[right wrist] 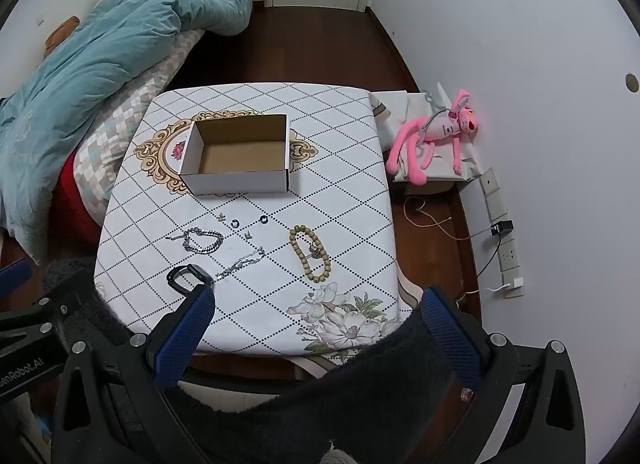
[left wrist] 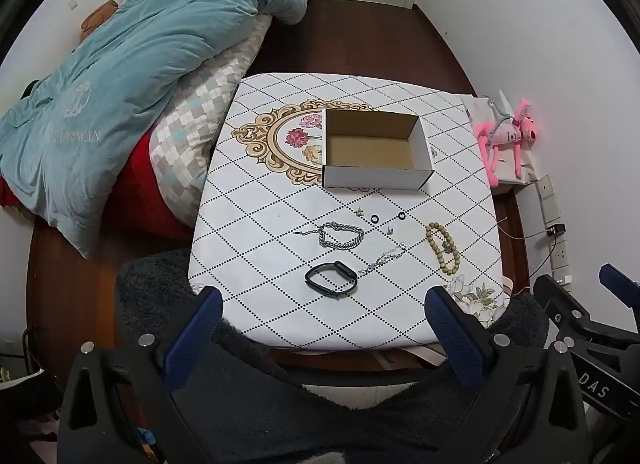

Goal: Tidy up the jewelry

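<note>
An empty white cardboard box (left wrist: 376,148) (right wrist: 240,154) stands on the patterned table (left wrist: 260,248) (right wrist: 340,200). In front of it lie a black wristband (left wrist: 331,279) (right wrist: 188,276), a thick silver chain bracelet (left wrist: 340,236) (right wrist: 202,240), a thin silver chain (left wrist: 382,258) (right wrist: 240,263), a beaded bracelet (left wrist: 444,248) (right wrist: 312,252), two small dark rings (left wrist: 375,218) (right wrist: 235,223) and tiny earrings (left wrist: 359,211) (right wrist: 221,217). My left gripper (left wrist: 324,312) hovers open above the near table edge, holding nothing. My right gripper (right wrist: 316,310) is open too, its left finger covering part of the wristband.
A bed with a teal duvet (left wrist: 120,84) (right wrist: 80,64) stands left of the table. A pink plush toy (left wrist: 508,136) (right wrist: 436,132) lies on a low stand at the right wall, with sockets and cables (right wrist: 500,232) below. A dark fleece garment (left wrist: 320,404) covers the near foreground.
</note>
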Available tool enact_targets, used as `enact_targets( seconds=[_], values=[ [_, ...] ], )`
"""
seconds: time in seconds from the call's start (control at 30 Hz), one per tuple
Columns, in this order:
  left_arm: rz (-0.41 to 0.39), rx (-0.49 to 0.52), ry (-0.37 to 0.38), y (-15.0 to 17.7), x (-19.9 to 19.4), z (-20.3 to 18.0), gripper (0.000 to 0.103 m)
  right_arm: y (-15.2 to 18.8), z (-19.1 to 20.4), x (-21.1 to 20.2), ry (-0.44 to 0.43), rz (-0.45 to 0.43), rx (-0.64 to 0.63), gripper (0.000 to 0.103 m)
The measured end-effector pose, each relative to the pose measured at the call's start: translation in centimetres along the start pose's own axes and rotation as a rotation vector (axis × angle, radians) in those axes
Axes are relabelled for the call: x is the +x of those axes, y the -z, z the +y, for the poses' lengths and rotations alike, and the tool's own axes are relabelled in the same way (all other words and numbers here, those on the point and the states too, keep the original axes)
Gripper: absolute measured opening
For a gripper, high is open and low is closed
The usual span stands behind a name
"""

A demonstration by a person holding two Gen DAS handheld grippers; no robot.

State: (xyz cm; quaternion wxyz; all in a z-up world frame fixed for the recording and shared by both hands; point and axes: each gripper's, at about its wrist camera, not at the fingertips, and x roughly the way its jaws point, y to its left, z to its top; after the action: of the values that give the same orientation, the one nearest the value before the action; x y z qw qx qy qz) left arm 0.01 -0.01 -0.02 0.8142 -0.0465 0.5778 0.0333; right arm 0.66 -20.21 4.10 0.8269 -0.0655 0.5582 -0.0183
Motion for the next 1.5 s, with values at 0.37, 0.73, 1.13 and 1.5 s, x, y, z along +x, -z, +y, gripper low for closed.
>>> enact_targets(
  seconds=[0.37, 0.73, 1.13, 1.5],
  values=[
    [-0.007, -0.002, 0.004, 0.23, -0.16, 0.35, 0.103, 0.05, -0.18, -0.1, -0.001, -0.005, 0.002, 0.103],
    [-0.007, 0.004, -0.001, 0.25, 0.01, -0.1, 0.103, 0.01, -0.36, -0.14, -0.006, -0.005, 0.004, 0.103],
    [-0.005, 0.003, -0.002, 0.37, -0.09, -0.18, 0.103, -0.08, -0.37, -0.31, -0.005, -0.006, 0.003, 0.103],
    [-0.005, 0.002, -0.002, 0.37, -0.13, -0.2, 0.103, -0.12, -0.46, -0.5, -0.003, -0.007, 0.004, 0.103]
  ],
)
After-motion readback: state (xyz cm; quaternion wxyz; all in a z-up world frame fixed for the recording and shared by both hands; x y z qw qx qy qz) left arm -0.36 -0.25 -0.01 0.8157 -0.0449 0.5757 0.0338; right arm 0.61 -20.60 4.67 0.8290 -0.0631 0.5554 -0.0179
